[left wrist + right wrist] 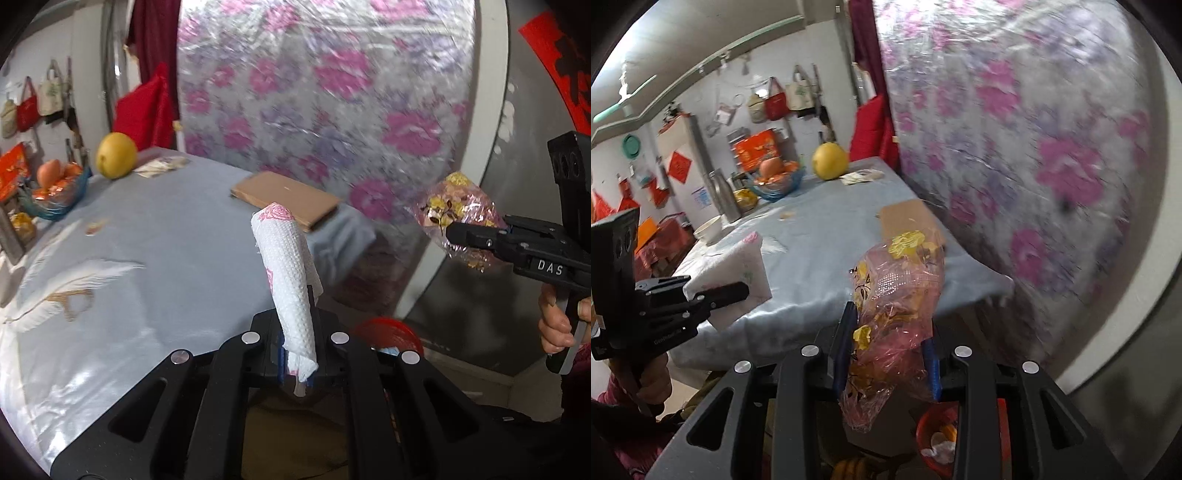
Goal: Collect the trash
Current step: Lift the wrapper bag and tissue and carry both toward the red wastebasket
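Observation:
My left gripper (297, 363) is shut on a white paper napkin with pink flowers (290, 273), which stands up out of the jaws past the table's near edge. It also shows in the right wrist view (738, 273), held by the left gripper (738, 291). My right gripper (886, 354) is shut on a crumpled pink plastic wrapper with yellow flowers (897, 291), held in the air beyond the table corner. The wrapper (456, 214) and right gripper (452, 234) also show in the left wrist view. A red trash bin (931, 424) with scraps inside sits on the floor below both grippers (391, 332).
The table has a pale blue cloth (155, 236). On it lie a brown flat box (284, 197), a yellow pomelo (116, 155), a blue fruit bowl (55, 192), some paper scraps (162, 166) and a small scrap (96, 226). A plastic-wrapped floral mattress (332, 92) leans behind.

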`<state>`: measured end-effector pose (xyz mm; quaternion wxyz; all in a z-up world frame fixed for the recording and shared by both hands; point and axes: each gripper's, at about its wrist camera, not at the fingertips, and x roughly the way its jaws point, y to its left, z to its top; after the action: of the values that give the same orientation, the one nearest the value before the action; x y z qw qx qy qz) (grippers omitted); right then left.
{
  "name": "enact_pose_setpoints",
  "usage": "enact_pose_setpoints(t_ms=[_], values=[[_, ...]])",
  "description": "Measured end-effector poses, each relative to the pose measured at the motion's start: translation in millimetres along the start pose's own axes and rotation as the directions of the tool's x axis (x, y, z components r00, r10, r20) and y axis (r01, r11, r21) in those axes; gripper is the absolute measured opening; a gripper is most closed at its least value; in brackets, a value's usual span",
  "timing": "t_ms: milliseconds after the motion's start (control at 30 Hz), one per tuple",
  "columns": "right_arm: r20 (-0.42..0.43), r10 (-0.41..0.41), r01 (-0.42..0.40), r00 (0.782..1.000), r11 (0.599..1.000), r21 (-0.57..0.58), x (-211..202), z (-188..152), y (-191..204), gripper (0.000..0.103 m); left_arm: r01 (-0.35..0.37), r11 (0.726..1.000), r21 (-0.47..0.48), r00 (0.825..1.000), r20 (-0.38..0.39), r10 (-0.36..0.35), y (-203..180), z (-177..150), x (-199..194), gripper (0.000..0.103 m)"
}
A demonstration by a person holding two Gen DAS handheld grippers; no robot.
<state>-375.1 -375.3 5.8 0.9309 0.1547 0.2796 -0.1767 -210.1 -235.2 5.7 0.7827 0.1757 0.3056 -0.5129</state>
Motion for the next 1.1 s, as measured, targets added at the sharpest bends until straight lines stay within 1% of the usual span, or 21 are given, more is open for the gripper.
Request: enact_pose_setpoints(t_ms=[200, 333, 433, 533, 600, 767, 867, 933, 967, 1100], values=[[0.004, -0.019, 0.019, 1.0, 0.999, 0.026, -7.2, -5.2, -17.9, 0.033, 0.033, 0.999, 0.026, 0.999, -0.033, -0.032, -20.0, 7.3, 17.6, 0.009], [-0.01, -0.035, 0.035, 0.999, 0.999, 0.039, -7.8, -11.5, -29.1, 0.033, 0.071, 0.996, 0.046, 0.996, -0.048, -0.069, -34.5, 11.8, 24.6, 0.009], [-0.044, -0.043, 0.045, 0.998, 0.998, 0.053, -0.7, -22.8, -38.6, 0.033, 0.091, 0.994, 0.055, 0.994, -0.07, -0.087, -43.6, 13.0, 34.4, 0.009], [-0.103, -0.052, 0.059, 0.993, 0.996, 0.071, 17.5, -39.8, -49.6, 0.033, 0.109, 0.992, 0.063, 0.99, -0.102, -0.102, -52.3, 11.4, 48.0, 0.009], [-0.158, -0.052, 0.067, 0.986, 0.993, 0.093, 35.8, -55.7, -59.6, 0.033, 0.118, 0.99, 0.071, 0.986, -0.126, -0.108, -57.5, 9.6, 58.5, 0.009], [-0.29, -0.067, 0.11, 0.955, 0.984, 0.136, 82.9, -98.2, -82.6, 0.033, 0.146, 0.985, 0.092, 0.975, -0.181, -0.128, -70.6, 0.0, 85.3, 0.009], [-0.377, -0.055, 0.129, 0.925, 0.976, 0.174, 114.7, -128.5, -98.8, 0.033, 0.154, 0.983, 0.097, 0.967, -0.217, -0.13, -74.5, -6.6, 100.3, 0.009], [-0.435, -0.068, 0.162, 0.898, 0.97, 0.181, 137.7, -151.6, -110.9, 0.033, 0.159, 0.983, 0.095, 0.962, -0.237, -0.133, -75.4, -10.2, 107.2, 0.009], [-0.467, -0.08, 0.185, 0.881, 0.965, 0.184, 152.0, -165.0, -117.8, 0.033, 0.161, 0.982, 0.094, 0.96, -0.245, -0.134, -75.5, -11.3, 110.3, 0.009], [-0.545, -0.077, 0.221, 0.835, 0.953, 0.205, 195.3, -201.4, -137.5, 0.033, 0.173, 0.981, 0.093, 0.953, -0.268, -0.143, -77.4, -15.8, 121.1, 0.009]])
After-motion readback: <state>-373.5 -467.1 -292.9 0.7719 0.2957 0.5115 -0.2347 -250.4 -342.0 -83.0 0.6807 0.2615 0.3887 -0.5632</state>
